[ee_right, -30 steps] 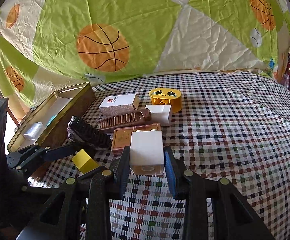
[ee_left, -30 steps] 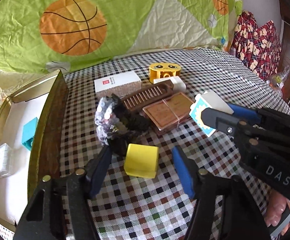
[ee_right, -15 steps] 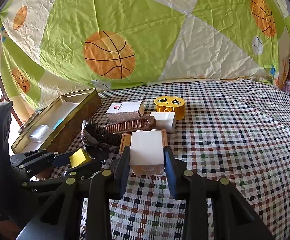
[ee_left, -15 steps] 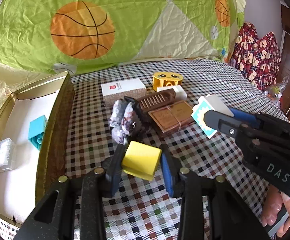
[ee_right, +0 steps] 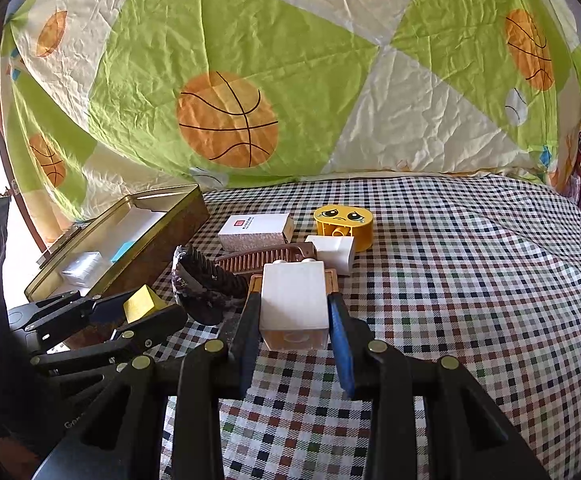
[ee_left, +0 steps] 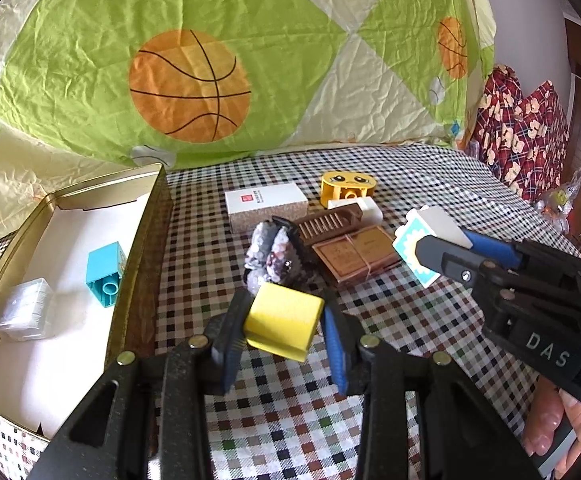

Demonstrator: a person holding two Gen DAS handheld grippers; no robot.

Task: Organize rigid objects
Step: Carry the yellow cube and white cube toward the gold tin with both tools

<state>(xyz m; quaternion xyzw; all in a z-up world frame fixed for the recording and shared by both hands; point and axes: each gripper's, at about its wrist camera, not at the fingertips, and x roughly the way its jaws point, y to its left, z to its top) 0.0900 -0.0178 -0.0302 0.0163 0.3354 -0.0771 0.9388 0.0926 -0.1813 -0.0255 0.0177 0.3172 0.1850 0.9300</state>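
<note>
Low in the centre of the left wrist view, the left gripper (ee_left: pixel 284 326) has its fingers pressed against both sides of a yellow block (ee_left: pixel 282 320), which sits tilted and clear of the checked cloth (ee_left: pixel 430 184); the block's underside is out of sight. In the right wrist view this same gripper enters from the lower left and only a corner of the yellow block (ee_right: pixel 142 304) shows between its dark arms.

The right gripper (ee_right: pixel 294 316) grips a white block (ee_right: pixel 292 300) at the lower centre of its own view; the block hides most of a flat brown packet (ee_left: pixel 356 254) behind it. Seen from the left wrist camera at centre right, that block shows a blue-and-white printed face, partly covered by a finger.

At the left edge of the left wrist view stands an open gold tin (ee_left: pixel 146 220), its near corner cut off by the frame. Inside lie a turquoise brick (ee_left: pixel 104 274) and a clear plastic box (ee_left: pixel 24 312) whose contents cannot be made out.

Mid-frame, a dark bundled thing (ee_left: pixel 274 258) is hard to identify. Behind it are a brown comb (ee_left: pixel 330 222), a white carton (ee_left: pixel 264 206) with unreadable print, and a yellow face brick (ee_left: pixel 348 188). Fingertips of a hand (ee_left: pixel 550 432) show at the lower right, mostly cropped
</note>
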